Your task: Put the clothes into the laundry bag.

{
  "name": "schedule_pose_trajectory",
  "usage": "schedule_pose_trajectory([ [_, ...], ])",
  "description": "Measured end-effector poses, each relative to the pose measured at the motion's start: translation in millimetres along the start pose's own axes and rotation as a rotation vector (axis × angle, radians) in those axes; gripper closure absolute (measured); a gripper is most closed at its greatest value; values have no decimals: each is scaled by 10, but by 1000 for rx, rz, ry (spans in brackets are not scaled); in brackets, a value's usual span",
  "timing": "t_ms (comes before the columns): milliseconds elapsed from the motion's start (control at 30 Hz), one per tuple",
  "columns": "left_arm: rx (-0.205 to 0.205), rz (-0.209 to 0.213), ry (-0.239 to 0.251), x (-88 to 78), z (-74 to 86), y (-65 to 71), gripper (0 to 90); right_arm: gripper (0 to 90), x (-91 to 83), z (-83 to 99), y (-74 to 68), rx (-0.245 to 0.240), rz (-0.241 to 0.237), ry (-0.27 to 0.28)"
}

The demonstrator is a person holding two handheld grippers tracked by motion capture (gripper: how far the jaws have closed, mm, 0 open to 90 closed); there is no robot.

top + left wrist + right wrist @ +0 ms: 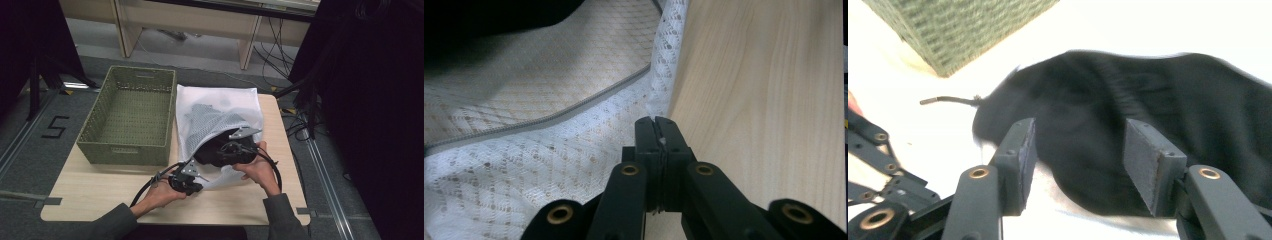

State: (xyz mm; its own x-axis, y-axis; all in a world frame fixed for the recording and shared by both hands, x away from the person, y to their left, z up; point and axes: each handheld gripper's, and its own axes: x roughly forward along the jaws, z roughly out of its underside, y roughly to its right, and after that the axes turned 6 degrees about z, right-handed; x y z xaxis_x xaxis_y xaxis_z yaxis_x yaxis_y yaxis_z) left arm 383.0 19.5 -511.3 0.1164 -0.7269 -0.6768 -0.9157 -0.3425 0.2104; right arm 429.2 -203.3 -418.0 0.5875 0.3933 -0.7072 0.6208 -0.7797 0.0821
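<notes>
Your left gripper (658, 131) is clamped on the edge of one white mesh laundry bag (218, 111), which lies on the pale wooden table (100, 192) beside one woven green basket (131, 116). Your right gripper (1078, 150) stands apart, empty, over one soft black garment (1168, 110) at the bag's mouth.
</notes>
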Motion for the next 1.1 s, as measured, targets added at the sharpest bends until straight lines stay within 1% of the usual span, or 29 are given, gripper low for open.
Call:
schedule_pose_trajectory([
  [100,-7,-6,1,6,-2,13,889,456,-27,13,40,-1,6,-14],
  [133,10,-10,-4,6,-7,13,889,424,80,66,38,23,17,-22],
  [167,14,-9,-6,5,-9,13,889,407,115,83,37,12,3,-36],
  [200,20,-12,-11,1,-12,15,889,392,161,104,0,18,-19,-56],
  [233,24,-13,-12,1,-12,16,889,376,207,112,-46,5,-26,-84],
  [267,9,-13,-9,5,-9,24,889,355,271,115,-100,-19,-26,-86],
  [300,13,-12,-11,3,-11,21,890,352,338,109,-155,-36,-43,-95],
  [333,13,-12,-11,3,-11,21,891,352,338,109,-155,-36,-43,-95],
  [367,25,-7,-8,3,-14,16,893,395,493,98,-237,-91,-63,-142],
  [400,14,-10,-9,5,-8,26,893,423,576,94,-261,-111,-46,-182],
  [433,25,-12,-12,1,-11,26,894,500,662,107,-296,-103,-14,-210],
  [467,27,-9,-13,1,-10,25,895,664,718,111,-311,-110,4,-235],
  [500,32,-9,-15,0,-11,23,895,709,786,120,-300,-166,12,-216],
  [533,35,-8,-16,0,-12,22,895,792,819,117,-322,-165,14,-227],
  [567,35,-8,-16,0,-12,22,896,792,819,117,-322,-165,14,-227],
  [600,33,-6,-15,-1,-7,28,897,835,873,71,-329,-211,98,-221],
  [633,33,-6,-15,-1,-7,28,897,835,873,71,-329,-211,98,-221],
  [667,27,-11,-17,-7,1,42,897,850,965,11,-303,-219,157,-204],
  [700,23,-14,-16,-8,6,49,897,853,1013,-22,-287,-209,176,-202],
  [733,21,-14,-12,-7,10,55,897,854,1058,-59,-259,-209,210,-188],
  [767,21,-14,-12,-7,10,55,897,854,1058,-59,-259,-209,210,-188],
  [800,46,-4,-28,-26,15,38,897,853,1144,-117,-172,-205,245,-156],
  [833,16,-4,-10,-16,25,52,897,851,1173,-133,-131,-178,240,-145],
  [867,27,-3,-12,-22,23,43,897,843,1186,-140,-98,-159,237,-132],
  [933,-2,7,-5,-17,28,42,897,820,1138,-138,-79,-98,213,-117],
  [1000,3,9,-8,-19,29,43,896,768,1023,-149,-75,-81,182,-87],
  [1033,18,6,-13,-27,25,45,896,747,948,-152,-70,-71,157,-69],
  [1067,7,8,-7,-22,28,57,896,735,858,-156,-64,-54,136,-61],
  [1100,13,4,-13,-29,28,61,896,728,764,-147,-52,-49,122,-49],
])
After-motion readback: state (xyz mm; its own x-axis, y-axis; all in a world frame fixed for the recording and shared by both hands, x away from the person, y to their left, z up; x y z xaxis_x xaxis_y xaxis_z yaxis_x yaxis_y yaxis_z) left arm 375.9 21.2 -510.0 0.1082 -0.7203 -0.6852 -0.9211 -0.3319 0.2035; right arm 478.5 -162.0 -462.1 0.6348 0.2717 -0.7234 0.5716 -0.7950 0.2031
